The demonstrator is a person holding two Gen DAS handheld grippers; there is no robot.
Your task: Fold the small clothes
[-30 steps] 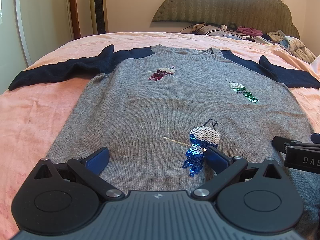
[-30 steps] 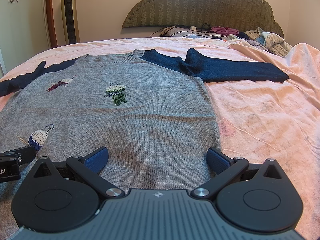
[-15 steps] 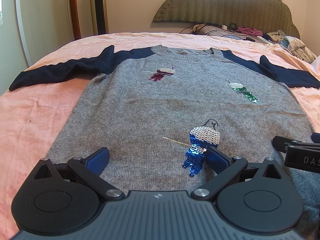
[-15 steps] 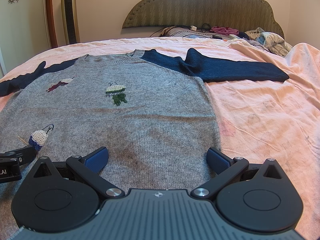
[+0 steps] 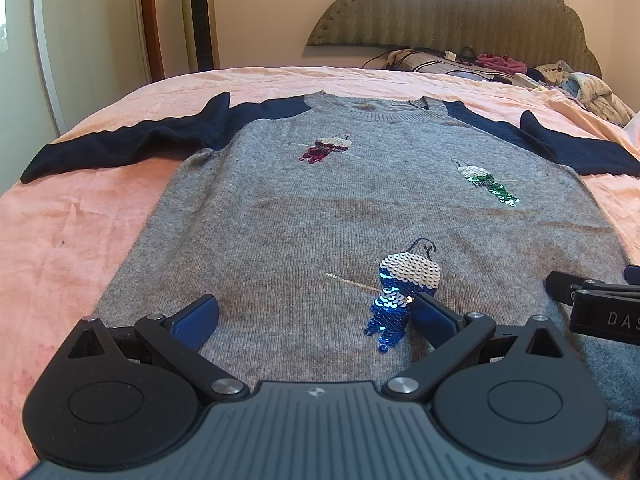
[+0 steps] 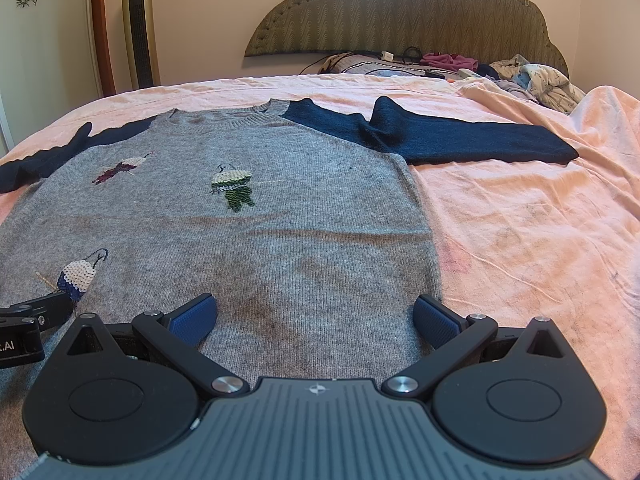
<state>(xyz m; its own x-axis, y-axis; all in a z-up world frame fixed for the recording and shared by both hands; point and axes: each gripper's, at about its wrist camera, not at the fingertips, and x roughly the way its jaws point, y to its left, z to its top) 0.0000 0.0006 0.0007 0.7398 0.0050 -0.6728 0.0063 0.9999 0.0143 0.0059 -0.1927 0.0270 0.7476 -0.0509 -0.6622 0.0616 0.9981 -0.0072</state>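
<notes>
Sweater flat, face up on pink bedsheet, grey body, navy sleeves spread left and right, neck at far end. Left gripper over near hem, left of centre, jaws wide, holding nothing; blue sequin bird beside its right finger. Right gripper at near right hem corner, jaws wide, holding nothing. Clothes pile far right by headboard.

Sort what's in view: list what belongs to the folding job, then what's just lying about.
Belongs to the job:
- grey sweater with navy sleeves, spread flat on the bed
- left gripper, fingers apart
- right gripper, fingers apart
- pink bedsheet, the work surface

Just lying about:
- heap of clothes by the headboard
- cables on the pillow
- tower fan
</notes>
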